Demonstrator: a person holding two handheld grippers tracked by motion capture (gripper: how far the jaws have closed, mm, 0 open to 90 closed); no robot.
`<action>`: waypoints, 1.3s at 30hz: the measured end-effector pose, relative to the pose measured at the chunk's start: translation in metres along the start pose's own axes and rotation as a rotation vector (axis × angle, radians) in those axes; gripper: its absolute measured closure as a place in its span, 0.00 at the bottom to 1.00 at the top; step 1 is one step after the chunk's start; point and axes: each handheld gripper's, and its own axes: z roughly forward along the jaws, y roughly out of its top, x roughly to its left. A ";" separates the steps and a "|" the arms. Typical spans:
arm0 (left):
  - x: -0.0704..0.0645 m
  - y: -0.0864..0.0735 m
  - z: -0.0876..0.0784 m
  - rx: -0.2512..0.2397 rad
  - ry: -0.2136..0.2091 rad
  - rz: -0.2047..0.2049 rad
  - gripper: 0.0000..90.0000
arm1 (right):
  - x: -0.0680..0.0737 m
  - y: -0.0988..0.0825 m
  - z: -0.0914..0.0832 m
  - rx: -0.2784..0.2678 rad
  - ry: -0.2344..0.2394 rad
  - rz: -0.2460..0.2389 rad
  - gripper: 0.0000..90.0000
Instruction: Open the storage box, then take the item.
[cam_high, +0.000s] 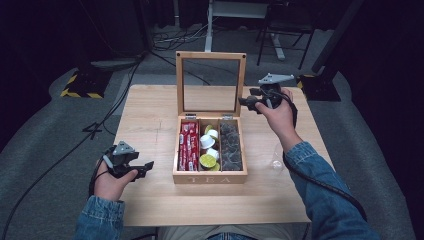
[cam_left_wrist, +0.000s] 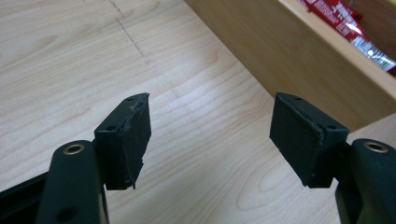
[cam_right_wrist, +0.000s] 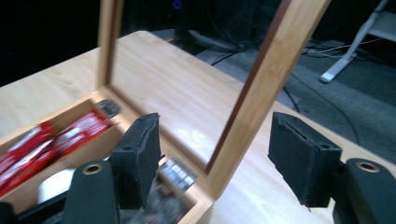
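Note:
A wooden tea box stands open at the table's middle, its glass-paned lid upright. It holds red packets in the left compartment, white and lime capsules in the middle one and dark packets in the right one. My right gripper is open at the lid's right edge. In the right gripper view the lid's frame runs between the spread jaws, and neither pad touches it. My left gripper rests left of the box, open and empty, beside the box wall.
A clear glass stands on the table right of the box, by my right forearm. Cables trail from both grippers. Dark floor with cords, stands and a hazard-striped base surrounds the table.

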 end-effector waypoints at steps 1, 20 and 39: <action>0.000 0.002 0.001 0.003 0.003 0.006 0.33 | 0.002 -0.001 -0.004 0.001 0.011 0.000 0.38; -0.006 0.006 0.015 0.047 -0.027 0.037 0.32 | 0.056 -0.033 -0.029 0.020 0.156 -0.026 0.36; -0.023 -0.016 0.038 0.150 -0.012 0.079 0.35 | 0.073 -0.067 0.017 0.132 0.188 -0.030 0.37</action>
